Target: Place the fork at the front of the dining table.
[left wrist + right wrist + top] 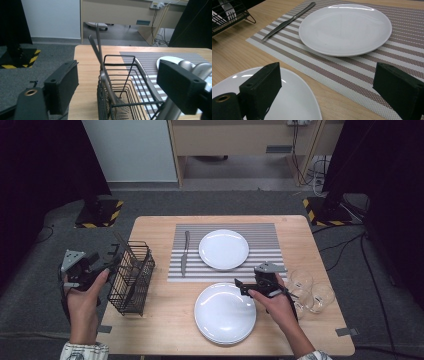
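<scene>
At the table's left edge, the left gripper (107, 262) hangs beside the black wire cutlery basket (131, 277), held in the person's left hand (84, 296); in the left gripper view its jaws stand wide, one on each side of the basket's near end, pads clear of the wire, nothing gripped; cutlery handles (98, 47) rise upright from the basket between them, tilted slightly; the basket sits on bare wood just left of the striped placemat (225, 251); a knife (185, 251) lies flat on the mat's left part, beside a white plate (223, 249); a second white plate (224, 313) lies nearer, off the mat; the right gripper (242, 285) hovers at that near plate's far-right rim, jaws wide apart and empty; clear glasses (310, 291) stand just right of it.
</scene>
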A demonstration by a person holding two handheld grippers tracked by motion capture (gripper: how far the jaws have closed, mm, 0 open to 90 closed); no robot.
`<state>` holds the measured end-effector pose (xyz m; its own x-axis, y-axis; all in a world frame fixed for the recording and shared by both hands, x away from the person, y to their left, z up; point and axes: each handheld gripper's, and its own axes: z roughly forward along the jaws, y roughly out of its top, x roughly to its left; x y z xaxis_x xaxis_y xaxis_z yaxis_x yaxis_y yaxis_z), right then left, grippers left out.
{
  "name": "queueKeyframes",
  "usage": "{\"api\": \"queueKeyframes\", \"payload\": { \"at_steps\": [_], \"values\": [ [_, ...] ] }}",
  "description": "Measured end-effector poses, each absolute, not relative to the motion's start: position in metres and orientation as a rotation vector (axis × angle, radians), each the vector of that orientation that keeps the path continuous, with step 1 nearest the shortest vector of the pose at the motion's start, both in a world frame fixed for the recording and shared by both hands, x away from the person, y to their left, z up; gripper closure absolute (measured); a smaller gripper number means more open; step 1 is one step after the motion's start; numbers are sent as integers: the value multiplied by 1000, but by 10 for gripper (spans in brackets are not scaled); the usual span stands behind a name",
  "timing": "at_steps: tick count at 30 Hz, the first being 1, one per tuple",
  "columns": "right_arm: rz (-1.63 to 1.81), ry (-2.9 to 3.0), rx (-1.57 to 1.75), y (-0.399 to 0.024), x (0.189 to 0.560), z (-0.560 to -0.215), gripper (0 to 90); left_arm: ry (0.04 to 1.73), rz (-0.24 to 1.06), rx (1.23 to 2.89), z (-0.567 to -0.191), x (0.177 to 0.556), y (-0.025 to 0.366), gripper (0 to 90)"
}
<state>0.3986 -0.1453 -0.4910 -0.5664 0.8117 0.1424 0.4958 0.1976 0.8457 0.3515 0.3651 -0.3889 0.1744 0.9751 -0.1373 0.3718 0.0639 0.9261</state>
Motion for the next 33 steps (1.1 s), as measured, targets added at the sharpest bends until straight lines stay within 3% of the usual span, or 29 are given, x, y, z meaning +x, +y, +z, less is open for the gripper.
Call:
{"api": "queueKeyframes", "payload": {
  "at_steps": [12, 18, 30, 33],
  "values": [
    [1294, 2158, 1229, -145, 399, -493, 82, 1377, 751, 1456, -396, 361, 374, 472],
    [1282, 2169, 1223, -143, 399, -495, 81, 1393, 718, 1462, -403, 363, 378, 558],
    [1281, 2172, 1216, -143, 399, -495, 81, 1359, 709, 1489, -405, 361, 376, 810],
    [1279, 2174, 1219, -143, 398, -495, 81, 1353, 712, 1486, -405, 361, 375, 832]
  ]
}}
